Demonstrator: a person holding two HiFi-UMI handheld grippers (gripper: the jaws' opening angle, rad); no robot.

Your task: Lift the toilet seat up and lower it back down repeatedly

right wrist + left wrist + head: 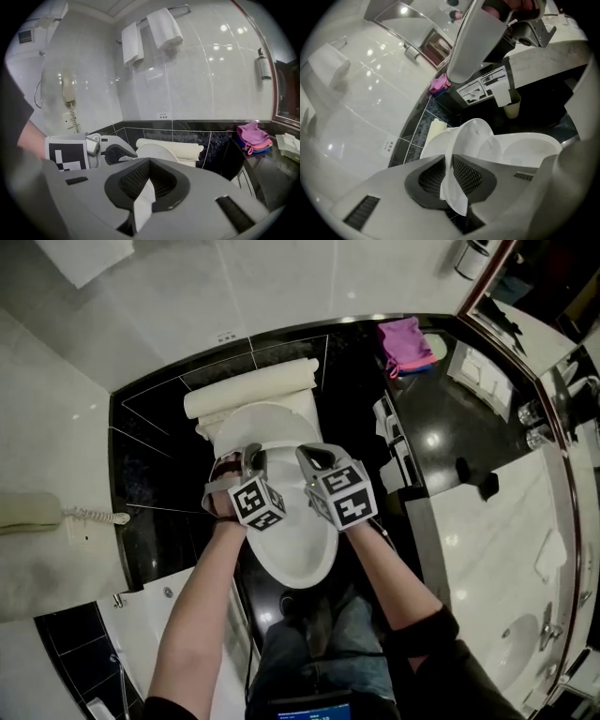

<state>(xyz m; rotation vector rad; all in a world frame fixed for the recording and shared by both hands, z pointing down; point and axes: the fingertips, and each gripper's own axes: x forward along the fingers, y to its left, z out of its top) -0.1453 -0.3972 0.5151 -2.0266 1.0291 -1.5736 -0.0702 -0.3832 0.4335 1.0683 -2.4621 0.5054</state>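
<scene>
Both grippers are holding the toilet seat, which is standing tilted up off the bowl, in front of the tank. The left gripper is pinching the seat's thin white rim between its 2 pads, jaws nearly together (the rim is showing edge-on in the left gripper view). The right gripper is clamping the same rim just beside it, jaws all but closed on a white sliver. A pink cloth is lying on the black counter to the right of the toilet.
</scene>
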